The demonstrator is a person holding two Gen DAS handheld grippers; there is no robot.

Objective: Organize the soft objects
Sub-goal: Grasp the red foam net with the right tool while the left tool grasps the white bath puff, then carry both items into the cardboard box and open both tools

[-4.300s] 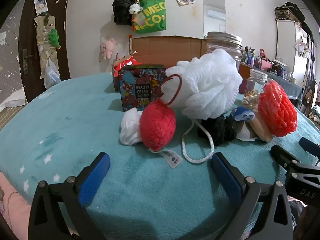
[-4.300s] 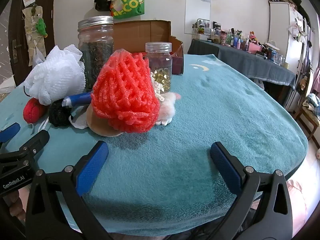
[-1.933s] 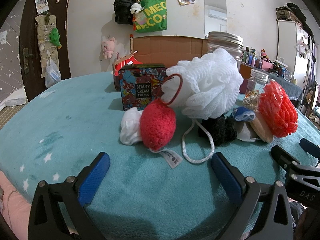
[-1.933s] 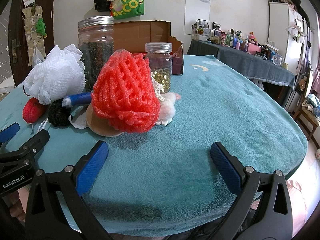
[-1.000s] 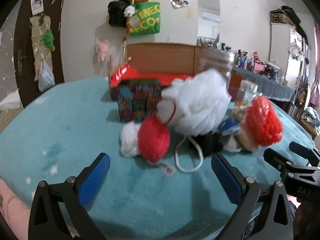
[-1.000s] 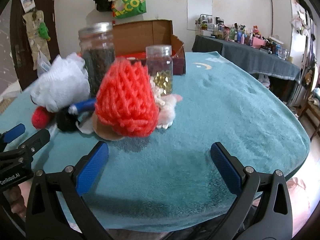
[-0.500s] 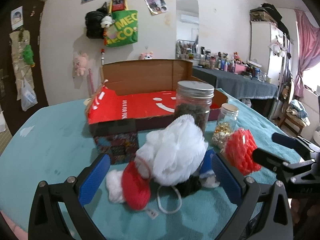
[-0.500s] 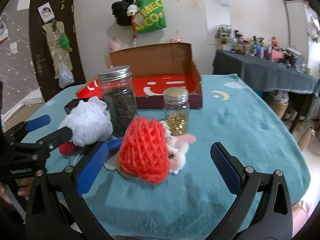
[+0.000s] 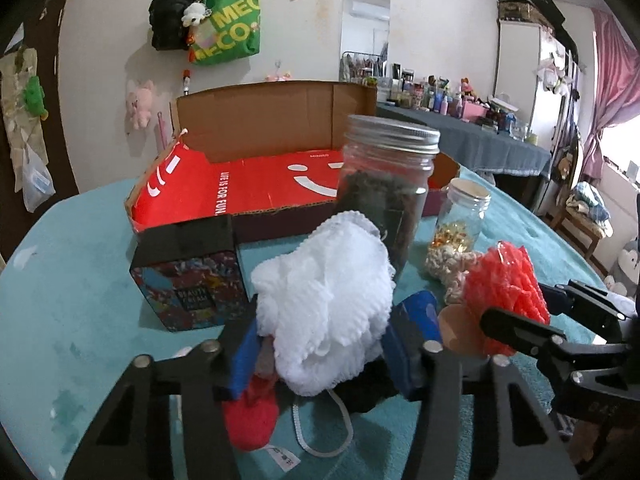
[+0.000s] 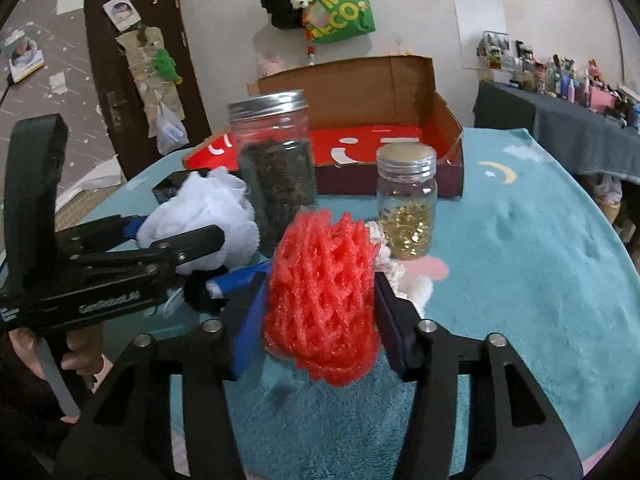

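Observation:
A white mesh bath pouf [image 9: 324, 300] tops a pile of soft things on the teal-covered table [image 9: 80, 320]. My left gripper [image 9: 322, 354] is closing on it, and both blue pads touch its sides. Under it lie a red knit ball [image 9: 250, 420] and a black woolly piece [image 9: 368, 388], both partly hidden. To the right, a red foam net [image 10: 320, 300] sits between the pads of my right gripper [image 10: 316, 328], whose jaws are also closing and press its flanks. A cream crochet piece [image 10: 390, 264] lies behind the net.
An open red cardboard box [image 9: 248, 196] stands behind the pile. A tall dark-filled jar [image 9: 384, 192] and a small jar of gold bits [image 9: 460, 220] stand close behind the soft things. A patterned tin [image 9: 192, 280] is at the left. A blue item [image 10: 236, 280] lies between the grippers.
Both grippers moved in over the pile. Their jaws went from wide apart to narrowed, the left around the white pouf and the right around the red foam net.

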